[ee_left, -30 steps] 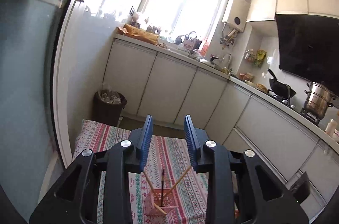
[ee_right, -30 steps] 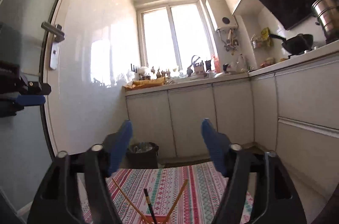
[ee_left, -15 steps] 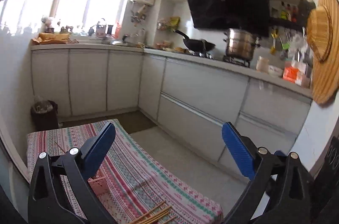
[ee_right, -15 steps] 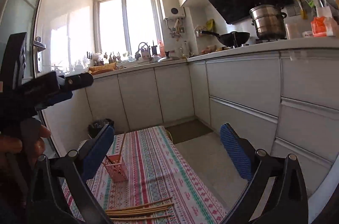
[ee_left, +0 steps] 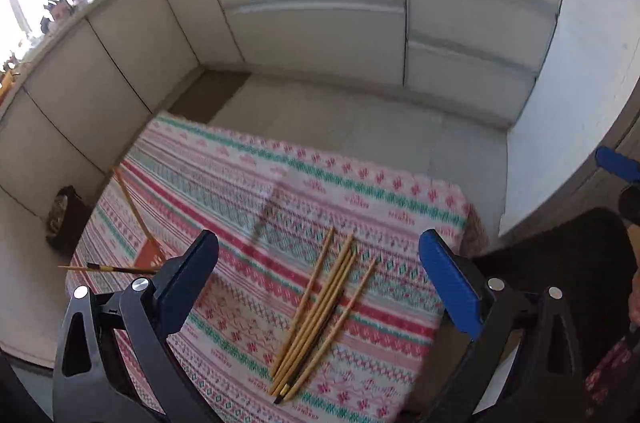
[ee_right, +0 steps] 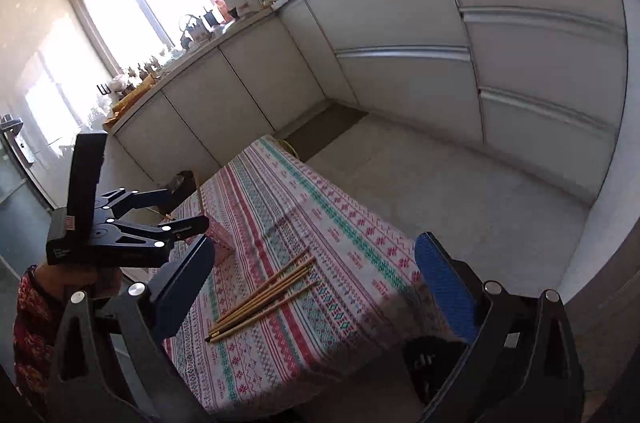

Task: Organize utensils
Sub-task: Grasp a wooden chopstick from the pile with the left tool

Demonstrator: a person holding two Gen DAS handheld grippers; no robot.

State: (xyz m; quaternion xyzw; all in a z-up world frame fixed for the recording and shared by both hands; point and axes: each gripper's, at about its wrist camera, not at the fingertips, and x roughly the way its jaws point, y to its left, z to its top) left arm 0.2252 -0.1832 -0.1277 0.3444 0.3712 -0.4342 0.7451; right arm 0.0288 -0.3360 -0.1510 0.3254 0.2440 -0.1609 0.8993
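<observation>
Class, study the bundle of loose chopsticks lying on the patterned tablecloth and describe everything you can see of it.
The loose chopsticks are a small bundle of slim sticks, mostly light tan and seemingly wood or bamboo, with at least one dark one among them. They lie flat on the striped red, green and white tablecloth, roughly parallel and touching or nearly so, one straying slightly aside. They sit near the table's close end, apart from the pink holder. Neither gripper touches them.
</observation>
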